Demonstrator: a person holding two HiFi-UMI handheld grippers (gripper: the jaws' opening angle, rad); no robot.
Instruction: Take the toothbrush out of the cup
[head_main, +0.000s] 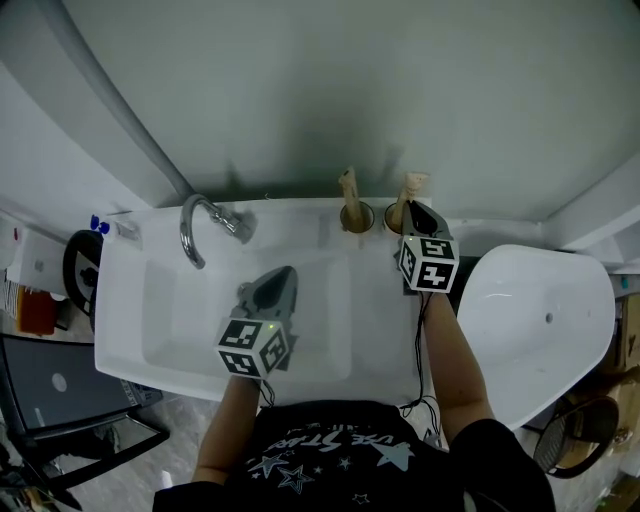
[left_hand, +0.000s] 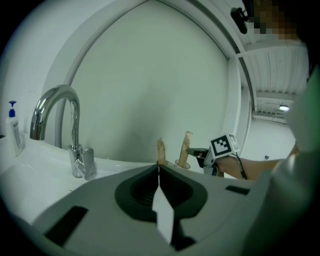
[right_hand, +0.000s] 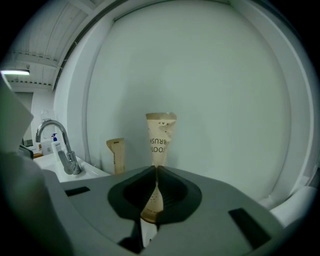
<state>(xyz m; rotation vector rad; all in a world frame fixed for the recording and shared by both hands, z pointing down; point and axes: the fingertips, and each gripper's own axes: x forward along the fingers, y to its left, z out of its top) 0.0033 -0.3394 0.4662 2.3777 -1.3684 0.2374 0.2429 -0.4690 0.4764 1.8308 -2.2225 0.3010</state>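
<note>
The right tool (right_hand: 155, 169) is clamped on the wrapped toothbrush (right_hand: 160, 135), which rises above its jaws. The brush's foot seems to sit in the cup (head_main: 391, 220) just under the tool, so the grip is made and the lift remains. The left tool (left_hand: 159, 169) is closed on nothing.

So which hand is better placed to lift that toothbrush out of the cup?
Right: the right gripper is shut on the wrapped toothbrush in its cup; the left gripper sits shut over the sink.
</note>
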